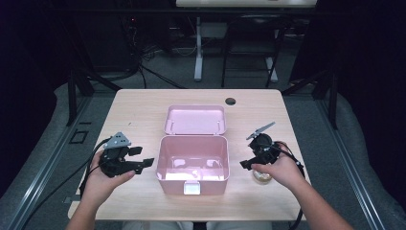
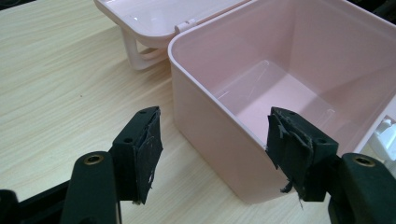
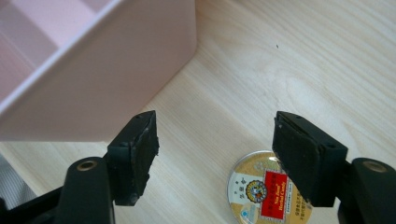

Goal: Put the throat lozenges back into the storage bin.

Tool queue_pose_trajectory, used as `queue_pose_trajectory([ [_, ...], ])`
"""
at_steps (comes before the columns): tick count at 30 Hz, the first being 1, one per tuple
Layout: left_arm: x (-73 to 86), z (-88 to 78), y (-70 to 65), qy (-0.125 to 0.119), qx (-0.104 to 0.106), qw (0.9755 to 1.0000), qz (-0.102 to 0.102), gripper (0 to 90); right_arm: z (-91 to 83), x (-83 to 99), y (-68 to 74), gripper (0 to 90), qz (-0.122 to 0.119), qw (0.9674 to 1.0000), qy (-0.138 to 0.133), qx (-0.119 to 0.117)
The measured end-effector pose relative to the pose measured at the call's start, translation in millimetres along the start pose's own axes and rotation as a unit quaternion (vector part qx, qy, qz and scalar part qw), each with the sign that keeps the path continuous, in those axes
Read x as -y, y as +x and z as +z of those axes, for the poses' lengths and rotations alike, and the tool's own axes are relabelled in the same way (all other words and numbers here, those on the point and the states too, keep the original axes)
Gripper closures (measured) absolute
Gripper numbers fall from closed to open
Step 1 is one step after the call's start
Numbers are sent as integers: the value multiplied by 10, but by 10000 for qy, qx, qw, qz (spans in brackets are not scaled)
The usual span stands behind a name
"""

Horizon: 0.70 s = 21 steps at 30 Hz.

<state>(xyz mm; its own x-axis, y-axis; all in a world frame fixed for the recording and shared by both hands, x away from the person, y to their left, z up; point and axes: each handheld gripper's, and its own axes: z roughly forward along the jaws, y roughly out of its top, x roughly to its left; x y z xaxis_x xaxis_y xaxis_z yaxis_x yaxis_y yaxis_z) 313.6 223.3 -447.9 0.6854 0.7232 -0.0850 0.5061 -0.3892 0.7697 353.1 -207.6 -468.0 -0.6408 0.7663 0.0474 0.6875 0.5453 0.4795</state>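
An open pink box (image 1: 215, 186) stands at the middle of the table, its inside bare and its lid (image 1: 195, 120) folded flat behind it. My left gripper (image 1: 146, 157) is held left of the box, open, jaws aimed at its left wall. In the left gripper view the left gripper (image 2: 215, 119) frames a corner of the box (image 2: 205, 126) with nothing between the pads. My right gripper (image 1: 246, 164) hovers right of the box, open. A round gold tin (image 1: 262, 177) with a red label lies on the table under that hand. In the right gripper view the tin (image 3: 254, 191) sits below the right gripper (image 3: 215, 123), partly behind one jaw.
A white latch (image 1: 192, 188) sits on the box's front wall. The wooden table (image 1: 139, 110) has a cable hole (image 1: 230, 101) near its far edge. Desk legs and cables stand on the floor beyond. The box's side wall (image 3: 107, 79) is close to the right gripper's left jaw.
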Motion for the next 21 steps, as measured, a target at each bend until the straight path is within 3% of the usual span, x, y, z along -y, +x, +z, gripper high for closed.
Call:
queue_pose_trajectory([
  [10, 5, -8, 16, 25, -14, 10000, -40, 353, 88, 35, -94, 271, 34, 9993, 377, 76],
  [21, 9, -5, 19, 36, -10, 10000, -35, 353, 208, 80, -229, 236, 244, 9967, 761, 140],
])
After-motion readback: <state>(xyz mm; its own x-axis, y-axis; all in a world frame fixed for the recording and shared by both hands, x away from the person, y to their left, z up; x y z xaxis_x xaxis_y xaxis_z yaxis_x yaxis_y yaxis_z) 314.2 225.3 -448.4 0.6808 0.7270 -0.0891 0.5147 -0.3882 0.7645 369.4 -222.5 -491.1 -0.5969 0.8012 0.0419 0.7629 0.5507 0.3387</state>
